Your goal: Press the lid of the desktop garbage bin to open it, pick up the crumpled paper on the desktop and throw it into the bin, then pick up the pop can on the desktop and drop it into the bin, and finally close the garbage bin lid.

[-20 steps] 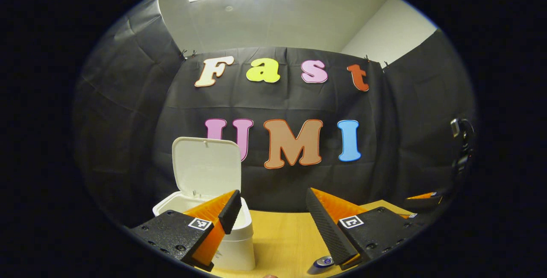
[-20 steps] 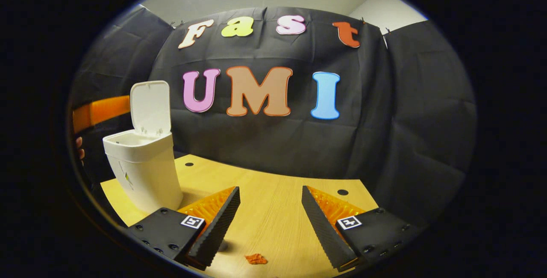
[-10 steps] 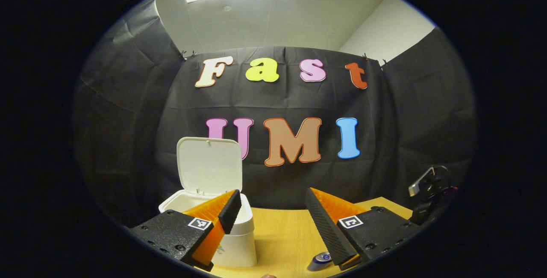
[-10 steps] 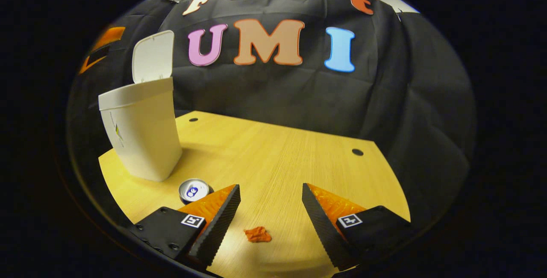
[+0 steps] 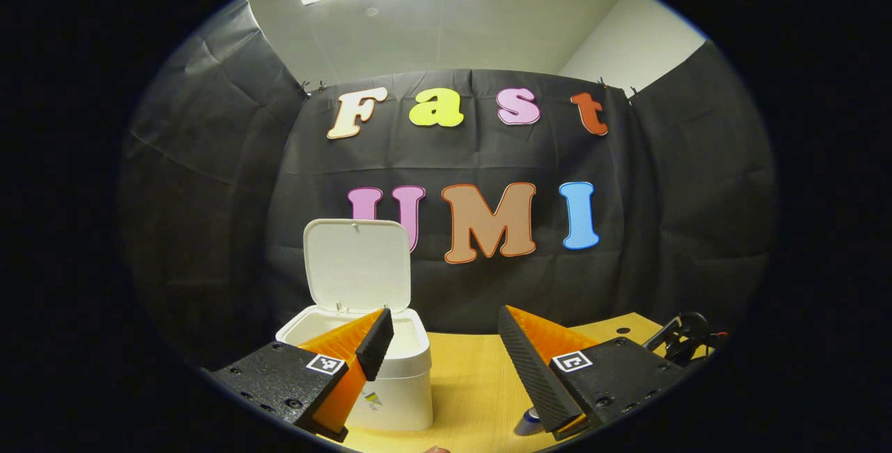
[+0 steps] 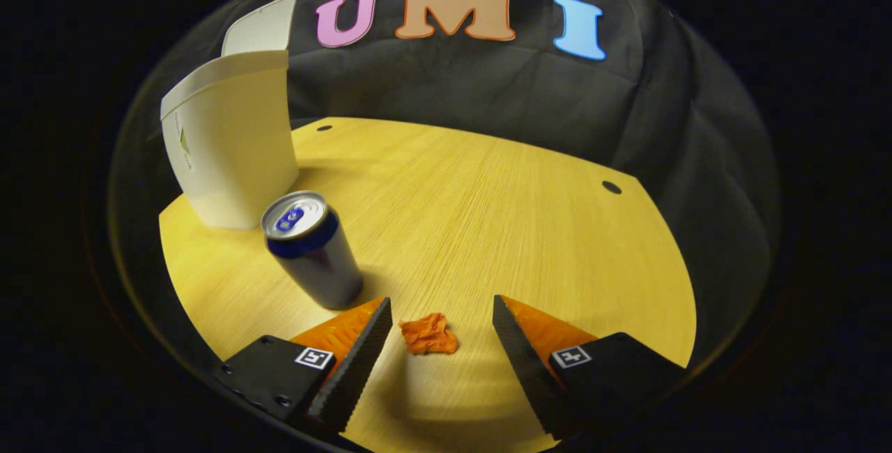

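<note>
Your right claw [image 6: 442,320] hangs wide open and empty with the crumpled paper [image 6: 428,334] on the table [image 6: 488,216] between its fingers, nearer the left one, just beside the pop can [image 6: 311,249].

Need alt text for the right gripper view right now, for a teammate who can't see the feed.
The right tool, open, hangs low over the wooden table with the crumpled orange paper lying between its fingers, untouched. To the left stands an upright pop can, and behind it the white bin with its lid raised.
</note>
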The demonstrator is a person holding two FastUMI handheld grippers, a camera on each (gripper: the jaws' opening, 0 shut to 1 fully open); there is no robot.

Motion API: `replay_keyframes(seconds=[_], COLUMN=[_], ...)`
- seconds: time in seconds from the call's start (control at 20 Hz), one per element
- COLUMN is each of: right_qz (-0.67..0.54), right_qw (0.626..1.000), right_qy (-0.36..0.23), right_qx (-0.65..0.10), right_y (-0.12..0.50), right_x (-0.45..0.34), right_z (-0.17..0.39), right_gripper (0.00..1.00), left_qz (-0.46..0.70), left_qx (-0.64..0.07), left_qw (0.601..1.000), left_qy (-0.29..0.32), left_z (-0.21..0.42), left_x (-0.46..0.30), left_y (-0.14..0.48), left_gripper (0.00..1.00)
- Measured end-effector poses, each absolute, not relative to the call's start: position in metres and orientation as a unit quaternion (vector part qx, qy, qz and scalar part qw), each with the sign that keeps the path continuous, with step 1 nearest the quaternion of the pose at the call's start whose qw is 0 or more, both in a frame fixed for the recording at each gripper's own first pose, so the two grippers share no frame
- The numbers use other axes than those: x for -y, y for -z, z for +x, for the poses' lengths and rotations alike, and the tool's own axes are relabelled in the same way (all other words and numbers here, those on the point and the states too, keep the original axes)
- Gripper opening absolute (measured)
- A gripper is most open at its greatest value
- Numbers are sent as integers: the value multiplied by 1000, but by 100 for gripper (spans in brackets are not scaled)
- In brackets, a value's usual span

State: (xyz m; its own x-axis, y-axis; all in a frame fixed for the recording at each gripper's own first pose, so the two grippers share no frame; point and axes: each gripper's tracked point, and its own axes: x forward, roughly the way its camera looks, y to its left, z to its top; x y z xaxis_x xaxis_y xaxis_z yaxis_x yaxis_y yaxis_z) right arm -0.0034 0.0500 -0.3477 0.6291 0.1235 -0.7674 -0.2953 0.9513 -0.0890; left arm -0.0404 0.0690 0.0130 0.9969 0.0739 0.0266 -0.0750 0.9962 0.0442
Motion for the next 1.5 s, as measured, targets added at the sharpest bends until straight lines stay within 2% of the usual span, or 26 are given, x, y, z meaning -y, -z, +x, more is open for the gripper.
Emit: replay_keyframes(seconds=[0.05, 0.1, 0.25, 0.4, 0.5, 0.55, 0.6, 0.85, 1.0, 1.15, 1.2, 1.25, 1.5], right_qz=[-106, -108, -105, -102, -102, -104, -108, -120, -113, -113, -115, -105, -114], right_qw=[892, 888, 880, 870, 868, 868, 866, 866, 869, 895, 907, 919, 939], right_qy=[-114, -110, -107, -121, -131, -134, -140, -158, -159, -145, -138, -142, -161], right_qx=[-425, -433, -452, -468, -467, -467, -467, -458, -455, -406, -380, -352, -282], right_y=[355, 361, 375, 381, 384, 385, 384, 383, 374, 334, 317, 297, 232], right_x=[-48, -46, -43, -45, -50, -50, -49, -50, -49, -46, -47, -54, -69], right_z=[-6, -8, -10, -14, -13, -13, -13, -11, -7, 10, 20, 32, 49], right_gripper=[100, 98, 100, 93, 81, 69, 62, 31, 30, 33, 30, 23, 22], left_qz=[24, 26, 28, 29, 31, 31, 31, 26, 26, 26, 26, 26, 26], left_qx=[12, 11, 9, 7, 5, 3, 1, 4, 4, 2, 2, 2, 4], left_qw=[999, 999, 999, 999, 999, 999, 999, 999, 999, 999, 999, 999, 999], left_qy=[-38, -39, -41, -42, -41, -40, -38, -35, -30, -22, -20, -20, -19], left_z=[-41, -40, -40, -39, -38, -38, -37, -35, -33, -31, -30, -31, -31], left_x=[-69, -69, -71, -72, -71, -70, -70, -69, -66, -62, -62, -62, -64], left_y=[-12, -13, -11, -11, -9, -8, -7, -8, -8, -7, -7, -6, -8], left_gripper=[92, 92, 92, 92, 92, 92, 92, 92, 92, 92, 92, 92, 92])
